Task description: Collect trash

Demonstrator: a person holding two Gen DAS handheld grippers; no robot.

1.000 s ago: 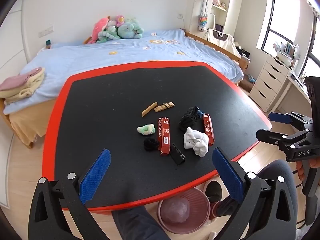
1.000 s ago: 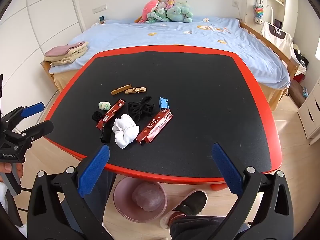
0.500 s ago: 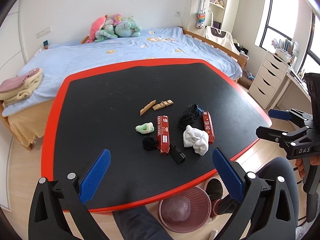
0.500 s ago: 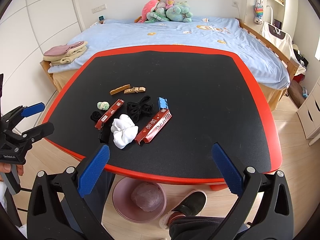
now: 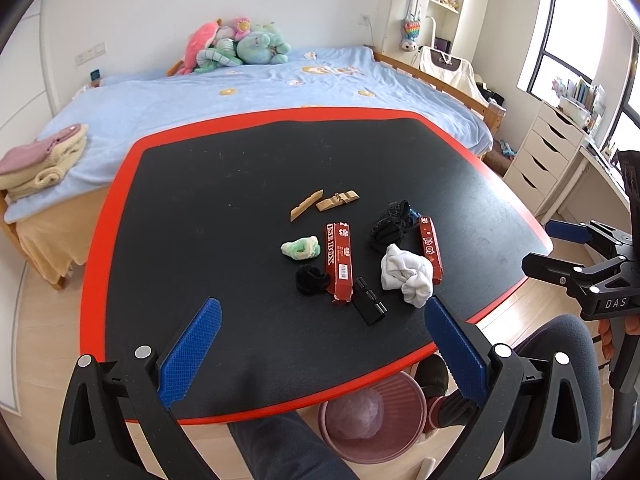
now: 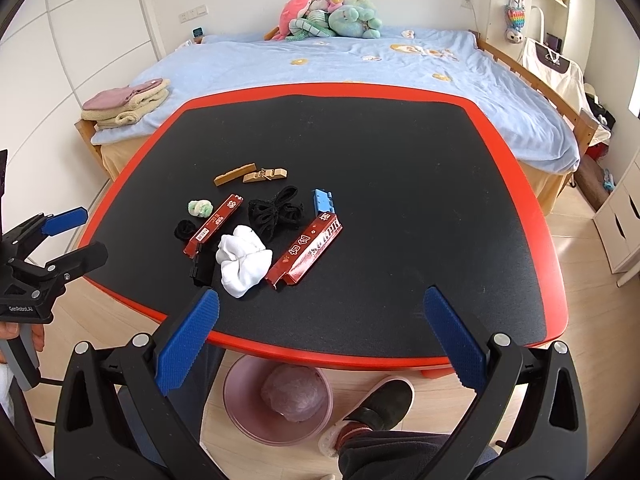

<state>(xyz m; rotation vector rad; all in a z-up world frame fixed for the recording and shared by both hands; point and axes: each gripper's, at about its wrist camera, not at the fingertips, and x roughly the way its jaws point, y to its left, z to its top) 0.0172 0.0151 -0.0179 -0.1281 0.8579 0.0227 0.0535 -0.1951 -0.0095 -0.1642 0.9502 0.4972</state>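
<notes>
While the left gripper point(image 5: 320, 334) hangs over the near edge of the table point(image 5: 224, 184) with its blue jaws spread wide and holding nothing, its camera shows a black top with a red rim standing in a bedroom. Behind the table lies a bed point(image 5: 256, 92) under a blue cover, with plush toys point(image 5: 236, 46) at the wall and folded towels point(image 5: 42, 162) at its left corner. White drawers point(image 5: 548, 158) stand under the window to the right. The trash sits in a loose cluster near the front: a white crumpled cloth point(image 5: 408, 276), two red boxes point(image 5: 340, 262), a black tangle point(image 5: 390, 224), a green wad point(image 5: 301, 249) and two wooden pieces point(image 5: 324, 204). A pink bin point(image 5: 372, 416) stands on the wooden floor below the table edge.

From the right wrist, the right gripper point(image 6: 320, 334) is likewise spread open and empty, hovering at the near rim. The cluster lies left of centre, the white cloth point(image 6: 242, 260) touching a red box point(image 6: 306, 254). The bin point(image 6: 278, 398) sits under the edge beside a shoe point(image 6: 380, 402).
</notes>
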